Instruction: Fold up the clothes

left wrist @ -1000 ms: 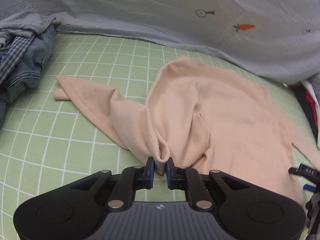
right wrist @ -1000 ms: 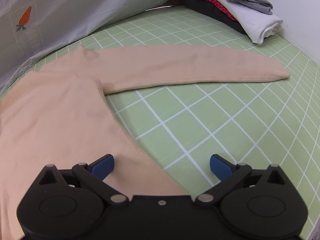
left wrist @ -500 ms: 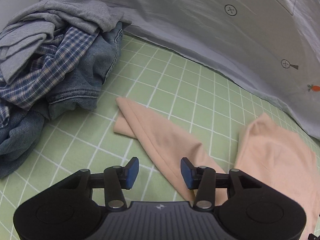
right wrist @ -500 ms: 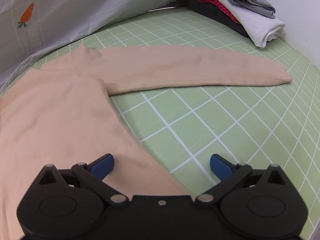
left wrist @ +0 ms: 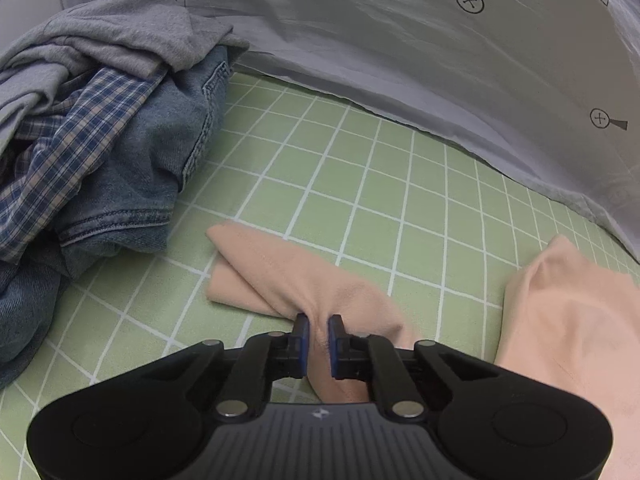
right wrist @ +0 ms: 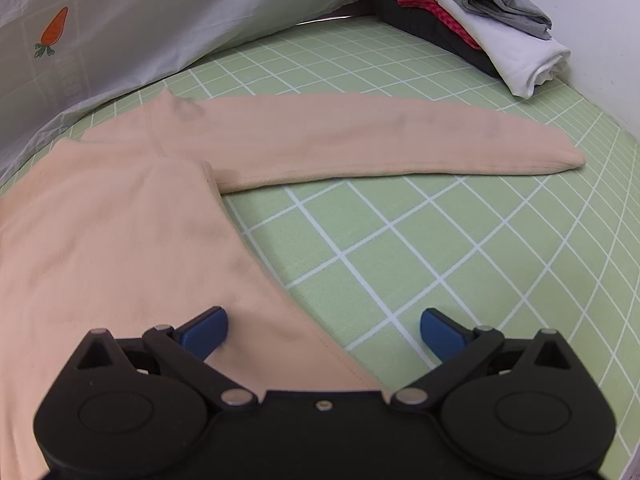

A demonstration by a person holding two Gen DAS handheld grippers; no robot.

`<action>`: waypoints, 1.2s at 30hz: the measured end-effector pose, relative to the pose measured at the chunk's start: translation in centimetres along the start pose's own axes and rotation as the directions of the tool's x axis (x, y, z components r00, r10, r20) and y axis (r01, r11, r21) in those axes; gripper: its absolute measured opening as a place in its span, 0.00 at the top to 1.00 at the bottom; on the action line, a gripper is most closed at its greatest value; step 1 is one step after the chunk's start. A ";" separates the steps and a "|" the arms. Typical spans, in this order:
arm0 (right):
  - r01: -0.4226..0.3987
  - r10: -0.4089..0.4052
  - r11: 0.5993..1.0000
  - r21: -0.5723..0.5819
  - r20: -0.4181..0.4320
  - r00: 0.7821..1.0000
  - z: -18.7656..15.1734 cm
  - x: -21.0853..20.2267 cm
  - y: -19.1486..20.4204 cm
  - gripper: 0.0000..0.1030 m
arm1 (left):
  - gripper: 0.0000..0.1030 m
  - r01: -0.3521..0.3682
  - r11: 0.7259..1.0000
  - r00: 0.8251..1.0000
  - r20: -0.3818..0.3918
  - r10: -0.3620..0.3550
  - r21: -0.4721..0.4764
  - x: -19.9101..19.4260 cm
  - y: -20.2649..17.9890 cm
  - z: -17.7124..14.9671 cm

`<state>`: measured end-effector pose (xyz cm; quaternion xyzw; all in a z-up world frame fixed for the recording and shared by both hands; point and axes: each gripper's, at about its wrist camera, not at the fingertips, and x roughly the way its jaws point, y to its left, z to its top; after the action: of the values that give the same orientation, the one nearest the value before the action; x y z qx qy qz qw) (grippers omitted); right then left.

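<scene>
Item: peach long-sleeved top (right wrist: 112, 232), spread on the green grid-lined surface (right wrist: 440, 232).
Left sleeve (left wrist: 280, 276): rumpled, cuff doubled under, clenched mid-length in the left tongs (left wrist: 319, 334).
Right sleeve (right wrist: 360, 136): flat, stretched straight out.
Right tongs (right wrist: 323, 330): released, jaws wide, astride the top's side edge.
Handling, as a judgement: draw the pinched sleeve out taut and lay it smooth before any fold; hold the body flat meanwhile.
Containers: none. Crumpled pile (left wrist: 100, 120) of jeans, plaid and grey; folded stack (right wrist: 472, 12).
</scene>
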<state>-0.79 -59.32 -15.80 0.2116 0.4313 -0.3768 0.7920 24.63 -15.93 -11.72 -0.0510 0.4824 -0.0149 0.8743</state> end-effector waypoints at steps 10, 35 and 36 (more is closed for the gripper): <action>-0.053 0.052 0.993 -0.109 -0.008 0.999 -1.7 -2.7 0.5 0.00 | 0.91 -0.082 0.993 0.994 0.061 0.087 -0.082 -6.7 3.8 -5.8; -0.174 0.161 0.948 -0.266 -0.071 0.984 -10.2 -7.5 -1.0 0.00 | 0.69 -0.112 0.977 0.994 -0.016 0.111 -0.181 -16.8 10.5 -20.1; -0.173 0.160 0.949 -0.264 -0.070 0.985 -10.4 -7.6 -1.0 0.00 | 0.63 -0.122 0.974 0.993 -0.016 0.121 -0.190 -16.9 11.0 -20.1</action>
<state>-9.63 -49.88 -15.01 0.1465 0.4778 -0.2413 0.8319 -1.65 -5.24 -9.31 -0.1049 0.4860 0.0845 0.8635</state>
